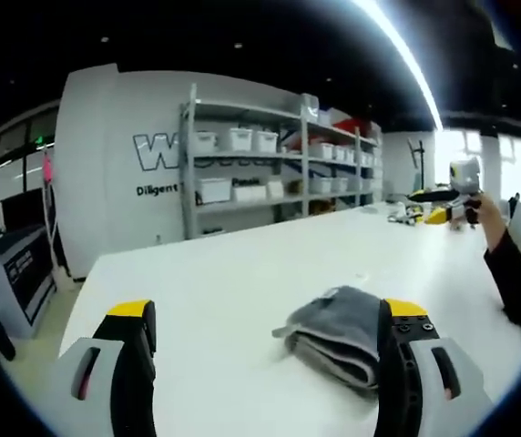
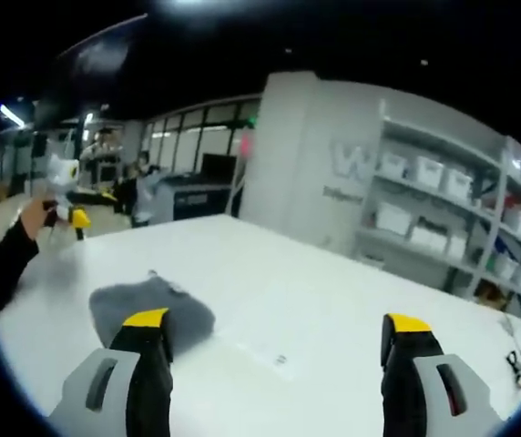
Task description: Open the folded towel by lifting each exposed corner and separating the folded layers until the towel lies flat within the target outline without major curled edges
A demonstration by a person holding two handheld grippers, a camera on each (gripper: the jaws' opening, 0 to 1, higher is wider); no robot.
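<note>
Left gripper view, tongs (image 1: 268, 320) spread, towel (image 1: 336, 334) folded

the towel (image 1: 338, 335) in front of you is soft grey cloth, matt and slightly napped, its folded layers thick at the edge; in the right gripper view it (image 2: 151, 309) reads as the same dull fabric. the table (image 1: 233, 282) under it is a smooth white surface with a faint sheen. your left gripper (image 1: 270, 350) has matt black jaws, yellow tips and light grey plastic shells, as does your right gripper (image 2: 279, 350). the shelving (image 1: 279, 155) looks like painted metal holding whitish plastic bins.
</note>
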